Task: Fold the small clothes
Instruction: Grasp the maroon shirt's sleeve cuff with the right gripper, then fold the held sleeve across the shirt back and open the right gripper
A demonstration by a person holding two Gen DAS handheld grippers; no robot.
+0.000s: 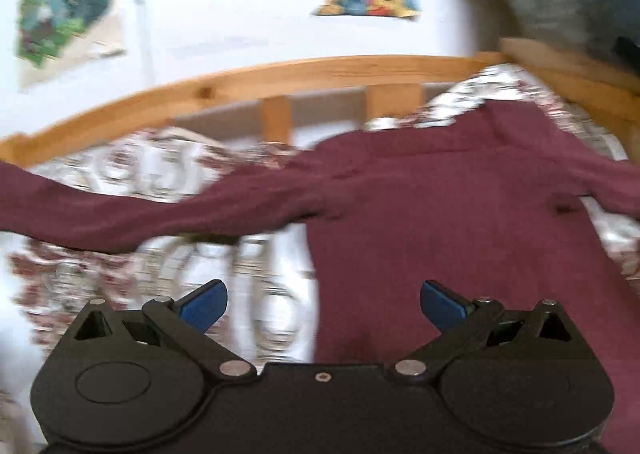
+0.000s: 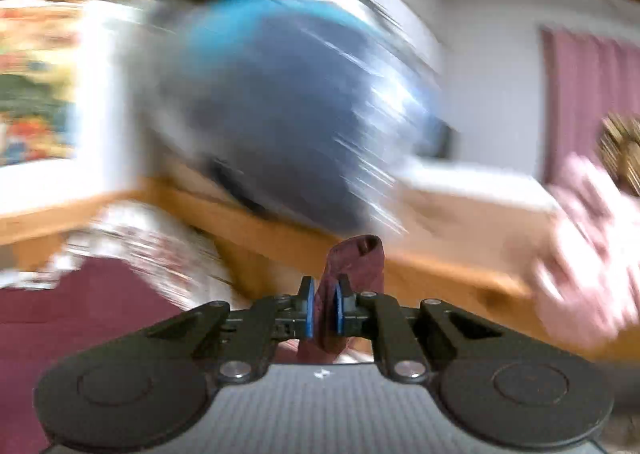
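With the right tool (image 2: 322,312) pinched shut on a sleeve end of the maroon long-sleeved top (image 1: 440,214) spread on the patterned bedspread (image 1: 120,274), carry that sleeve across the body without dragging it — the left tool (image 1: 323,308), jaws wide and empty, could pin the torso.

Two black grippers, left (image 1: 323,304) and right (image 2: 322,308), blue-padded jaws, silver pivot screws.

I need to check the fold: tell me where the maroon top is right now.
The maroon top lies spread on the patterned bedspread before the wooden bed rail, right of centre in the left wrist view; the right hand-held gripper pinches one bit.
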